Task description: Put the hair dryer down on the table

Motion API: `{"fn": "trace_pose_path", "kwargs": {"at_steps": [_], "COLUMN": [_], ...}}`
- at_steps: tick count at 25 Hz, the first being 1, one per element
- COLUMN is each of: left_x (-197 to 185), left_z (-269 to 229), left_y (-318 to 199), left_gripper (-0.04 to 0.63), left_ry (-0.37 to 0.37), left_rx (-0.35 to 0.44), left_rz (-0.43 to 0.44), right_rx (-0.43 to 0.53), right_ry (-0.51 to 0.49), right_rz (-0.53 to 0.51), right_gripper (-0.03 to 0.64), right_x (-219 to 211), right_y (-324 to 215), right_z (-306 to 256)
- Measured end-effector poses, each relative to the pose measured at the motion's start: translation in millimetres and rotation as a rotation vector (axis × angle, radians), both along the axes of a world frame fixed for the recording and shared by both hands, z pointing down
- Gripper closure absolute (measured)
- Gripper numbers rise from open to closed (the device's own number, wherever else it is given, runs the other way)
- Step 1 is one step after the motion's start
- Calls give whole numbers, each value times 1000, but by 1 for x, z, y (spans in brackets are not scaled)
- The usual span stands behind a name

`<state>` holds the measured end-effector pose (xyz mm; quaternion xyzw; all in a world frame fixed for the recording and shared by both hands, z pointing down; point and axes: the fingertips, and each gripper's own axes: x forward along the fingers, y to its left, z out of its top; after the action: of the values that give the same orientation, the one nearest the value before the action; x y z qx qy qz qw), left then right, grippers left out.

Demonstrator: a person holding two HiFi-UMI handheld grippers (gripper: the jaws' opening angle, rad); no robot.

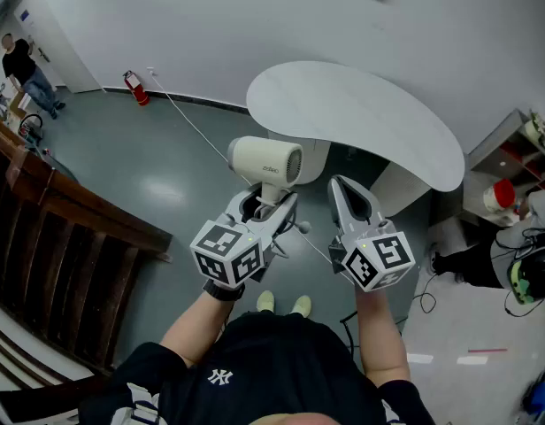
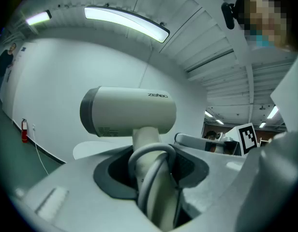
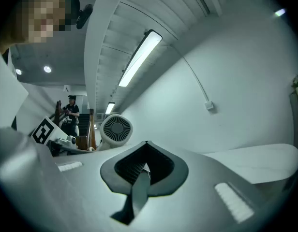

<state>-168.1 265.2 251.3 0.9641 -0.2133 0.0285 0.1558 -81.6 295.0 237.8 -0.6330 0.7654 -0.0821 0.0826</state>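
A cream hair dryer [image 1: 265,160] is held up in the air by its handle, with my left gripper [image 1: 271,204] shut on that handle. In the left gripper view the hair dryer [image 2: 129,111] stands upright between the jaws, its barrel lying sideways and its grey cord [image 2: 150,154] looped round the handle. My right gripper [image 1: 346,184] is beside it on the right, shut with nothing in it. From the right gripper view the hair dryer's grille end [image 3: 116,128] faces the camera. The white oval table [image 1: 361,122] lies just beyond both grippers, below the dryer.
A thin white cable [image 1: 188,118] runs from the far wall toward the dryer. A red fire extinguisher [image 1: 135,87] stands by that wall. A dark wooden railing [image 1: 69,206] borders the left. Shelves and gear [image 1: 511,202] crowd the right. A person [image 1: 25,65] stands far left.
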Motion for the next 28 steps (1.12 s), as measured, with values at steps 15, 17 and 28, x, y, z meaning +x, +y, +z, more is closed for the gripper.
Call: {"fn": "trace_pose_path", "kwargs": {"at_steps": [15,17,28], "left_x": [18,21,45], "left_z": [-2,-2,5], "left_y": [14,14,9], "left_gripper": [394,394,394], "left_ry": [5,2,-15], "left_rx": [14,16,2], "left_rz": [-22,-30,-59], "right_rx": [7,16,25], "right_ry": [-11,-22,-57], "right_rz": [-31,-35,-42], "right_gripper": [595,595,595], "right_x": [18,23,55], "right_y": [12,14,18], "right_z": [0,-1,5]}}
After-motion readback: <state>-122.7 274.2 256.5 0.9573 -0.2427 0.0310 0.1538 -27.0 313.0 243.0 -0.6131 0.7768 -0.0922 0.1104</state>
